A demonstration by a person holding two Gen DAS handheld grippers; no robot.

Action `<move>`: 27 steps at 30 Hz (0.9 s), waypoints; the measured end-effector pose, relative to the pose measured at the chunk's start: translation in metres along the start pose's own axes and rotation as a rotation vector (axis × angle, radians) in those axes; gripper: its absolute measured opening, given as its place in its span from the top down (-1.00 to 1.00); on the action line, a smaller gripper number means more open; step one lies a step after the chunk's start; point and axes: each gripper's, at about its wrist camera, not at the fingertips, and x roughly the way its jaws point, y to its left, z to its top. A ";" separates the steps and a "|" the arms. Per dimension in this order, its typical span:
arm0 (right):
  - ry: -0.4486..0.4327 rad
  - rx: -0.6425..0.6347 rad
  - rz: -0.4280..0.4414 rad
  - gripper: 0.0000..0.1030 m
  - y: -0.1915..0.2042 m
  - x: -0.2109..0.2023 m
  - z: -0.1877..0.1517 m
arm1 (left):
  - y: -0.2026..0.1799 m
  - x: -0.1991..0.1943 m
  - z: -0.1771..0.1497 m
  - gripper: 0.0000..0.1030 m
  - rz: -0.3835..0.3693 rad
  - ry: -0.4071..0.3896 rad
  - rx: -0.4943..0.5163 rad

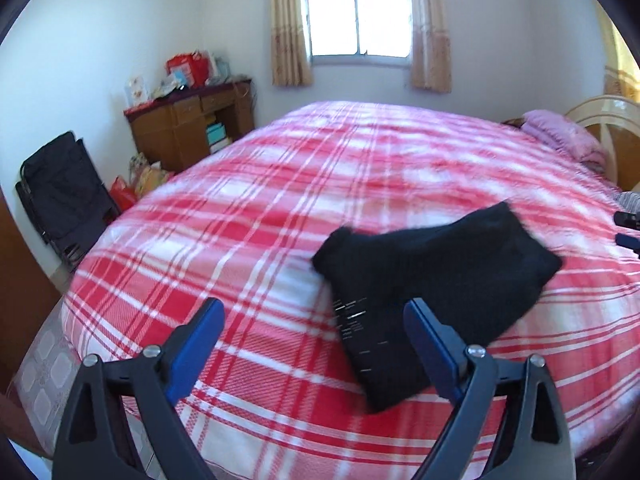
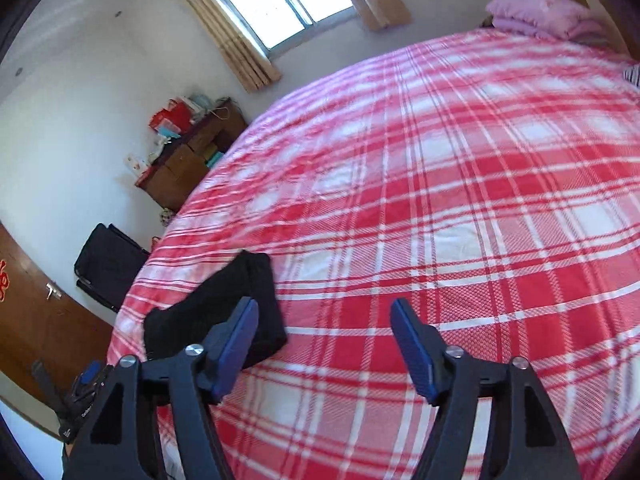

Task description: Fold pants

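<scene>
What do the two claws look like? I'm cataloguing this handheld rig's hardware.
Both look alike. The left claw and the right claw each have two black angular plastic arms with triangular cut-outs, joined by silver round-headed screws. Each finger carries a flat blue pad. No cables or sleeves show.

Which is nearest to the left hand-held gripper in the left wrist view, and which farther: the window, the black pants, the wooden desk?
1. Black pants, folded on the bed, just ahead of the left hand-held gripper.
2. Wooden desk, far left by the wall.
3. Window, back wall.
</scene>
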 end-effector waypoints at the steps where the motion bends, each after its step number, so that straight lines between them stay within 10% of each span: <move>1: -0.004 -0.009 0.006 -0.38 0.005 -0.007 0.001 | -0.005 -0.006 0.003 -0.87 -0.010 -0.009 0.006; 27: -0.207 -0.401 0.001 -0.49 0.125 -0.117 -0.042 | -0.034 -0.087 0.031 -0.98 -0.095 -0.196 0.048</move>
